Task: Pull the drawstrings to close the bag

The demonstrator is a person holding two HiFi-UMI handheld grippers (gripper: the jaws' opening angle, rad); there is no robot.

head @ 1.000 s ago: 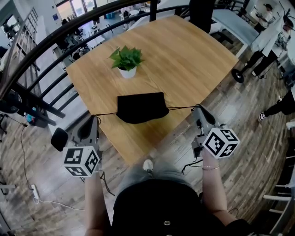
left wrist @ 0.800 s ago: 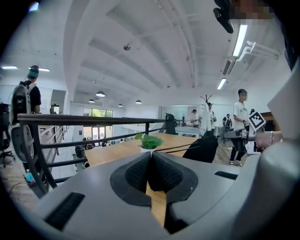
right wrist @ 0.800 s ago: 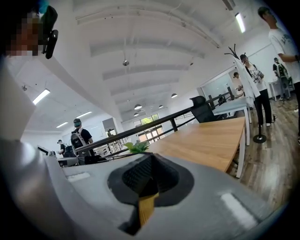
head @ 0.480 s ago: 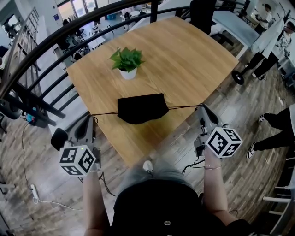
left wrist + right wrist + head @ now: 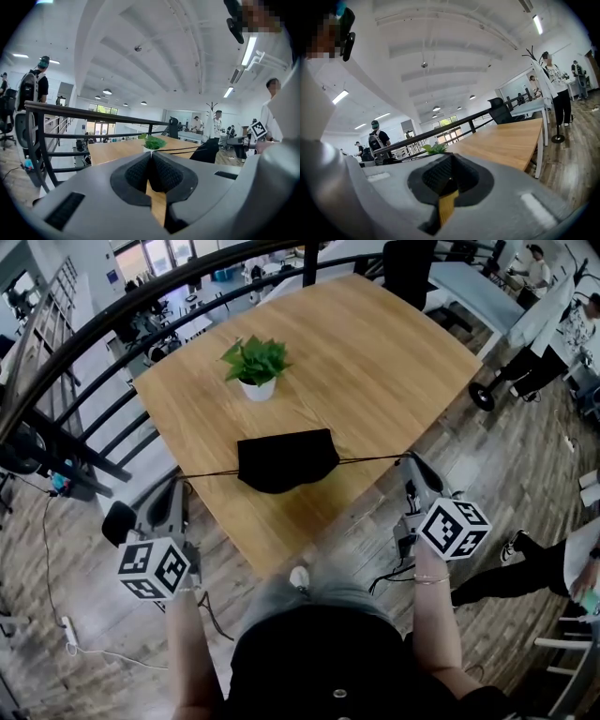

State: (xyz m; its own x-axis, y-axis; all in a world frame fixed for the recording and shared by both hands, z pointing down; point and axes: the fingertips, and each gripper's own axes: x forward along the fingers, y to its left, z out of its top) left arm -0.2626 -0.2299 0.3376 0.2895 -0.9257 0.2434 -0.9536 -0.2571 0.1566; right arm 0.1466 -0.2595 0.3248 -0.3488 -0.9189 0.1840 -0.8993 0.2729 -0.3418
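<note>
Black cloth marks your target: the bag (image 5: 286, 458) lies flat on the wooden counter (image 5: 375, 352), close to its near corner and nearer to you than the potted plant (image 5: 256, 367).

A thin cord leaves each side of the bag. The left drawstring (image 5: 211, 472) and the right drawstring (image 5: 370, 458) both run in straight, tight lines out past the counter's edges to your tools. That much of the pull looks done, since a long run of cord is already out on each side. The bag's near edge looks rounded and bunched, but you cannot tell from here whether its mouth is fully drawn together. I judge the job well along, with perhaps a last bit of spreading left, then the release.

Your left tool (image 5: 181, 486) has its jaws pressed together, with the cord running out from their tips toward the bag. Your right tool (image 5: 411, 463) is likewise closed, and its cord ends right at the tips, so it reads as pinched there too.

You hold both forearms low and wide on either side of your body. Each tool is off the counter over the floor and points away from you, tilted slightly down.
</note>
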